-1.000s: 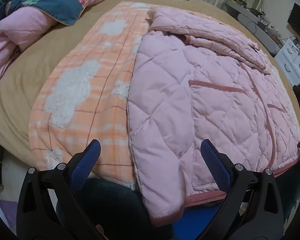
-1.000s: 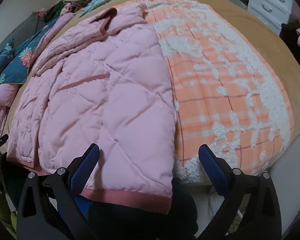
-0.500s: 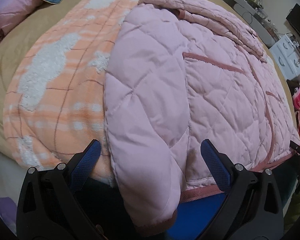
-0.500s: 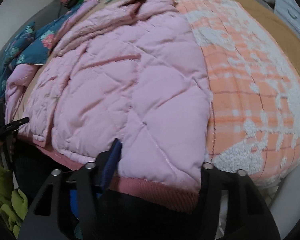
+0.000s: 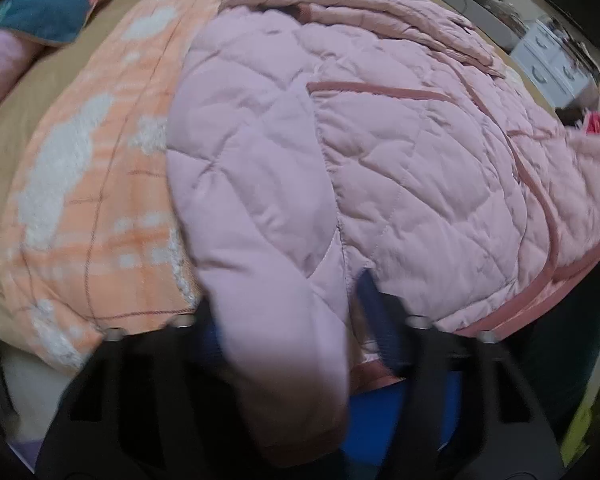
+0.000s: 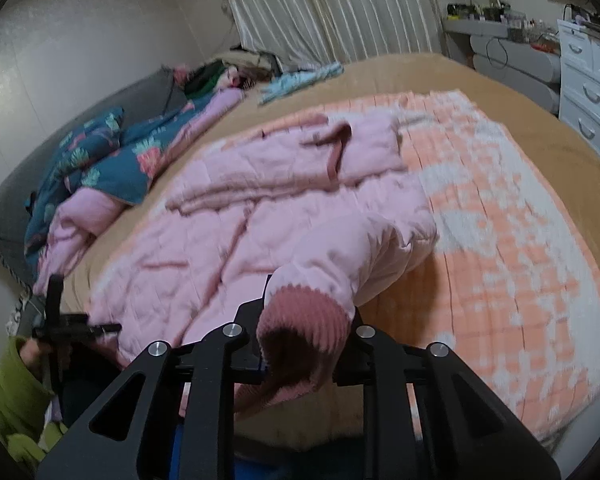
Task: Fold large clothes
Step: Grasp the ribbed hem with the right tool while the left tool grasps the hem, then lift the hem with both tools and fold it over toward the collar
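Observation:
A pink quilted jacket (image 5: 400, 168) (image 6: 228, 240) lies spread on the bed. Its near sleeve (image 5: 260, 240) hangs over the bed's edge and runs between the jaws of my left gripper (image 5: 292, 324). Those jaws are closing, and the blue pad (image 5: 376, 312) and its partner press the sleeve from both sides. My right gripper (image 6: 304, 344) is shut on the dark pink ribbed cuff (image 6: 304, 316) of the other sleeve and holds it raised above the jacket's hem. The left gripper (image 6: 56, 328) also shows small at the left of the right wrist view.
An orange plaid blanket (image 5: 100, 200) (image 6: 520, 240) lies under the jacket on the tan bed sheet (image 6: 420, 76). A blue floral quilt (image 6: 112, 152) is bunched at the far left. White drawers (image 6: 588, 92) stand to the right. A green sleeve (image 6: 16, 376) is at the lower left.
The left jaws, wide apart before, have closed in on the near sleeve. The right jaws shut on the cuff, and the right gripper rose and tilted up, lifting that sleeve.

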Motion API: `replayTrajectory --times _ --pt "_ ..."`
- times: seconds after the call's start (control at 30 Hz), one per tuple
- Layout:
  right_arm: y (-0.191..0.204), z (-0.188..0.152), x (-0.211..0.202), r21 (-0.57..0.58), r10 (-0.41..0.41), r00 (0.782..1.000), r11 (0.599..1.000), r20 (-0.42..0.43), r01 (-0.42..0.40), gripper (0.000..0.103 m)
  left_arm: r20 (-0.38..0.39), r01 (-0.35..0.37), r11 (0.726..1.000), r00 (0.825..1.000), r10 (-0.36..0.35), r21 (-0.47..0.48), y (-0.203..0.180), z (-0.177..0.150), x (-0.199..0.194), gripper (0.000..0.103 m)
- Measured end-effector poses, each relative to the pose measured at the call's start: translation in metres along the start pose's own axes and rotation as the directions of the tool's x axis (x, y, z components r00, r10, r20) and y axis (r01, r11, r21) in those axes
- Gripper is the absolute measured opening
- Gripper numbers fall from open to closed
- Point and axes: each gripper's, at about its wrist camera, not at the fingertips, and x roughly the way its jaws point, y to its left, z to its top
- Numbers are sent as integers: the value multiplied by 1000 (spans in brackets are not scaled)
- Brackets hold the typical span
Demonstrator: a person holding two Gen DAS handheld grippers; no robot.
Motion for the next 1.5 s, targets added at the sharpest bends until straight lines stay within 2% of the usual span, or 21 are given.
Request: replayTrajectory --times 0.13,0.27,0.43,0.6,1.0,1.5 --pt "2 11 -3 -2 11 998 1000 55 -11 18 57 11 999 998 -14 41 -4 -1 -14 15" --pt "5 19 -4 -7 20 996 1000 89 -19 18 141 36 999 989 -40 32 -4 12 -38 9" --pt "6 30 -7 2 20 992 1000 122 -20 18 229 59 998 971 -62 23 -6 37 -65 8" --pt "4 38 -10 15 15 989 1000 145 -18 18 284 72 997 956 -71 6 -7 57 -79 8" --pt "-3 65 -15 52 4 980 999 197 -15 17 369 86 996 926 -79 -3 -7 94 -102 8" --pt "-11 113 -12 96 -37 970 995 242 14 17 478 122 992 874 -90 -37 2 147 -130 8"
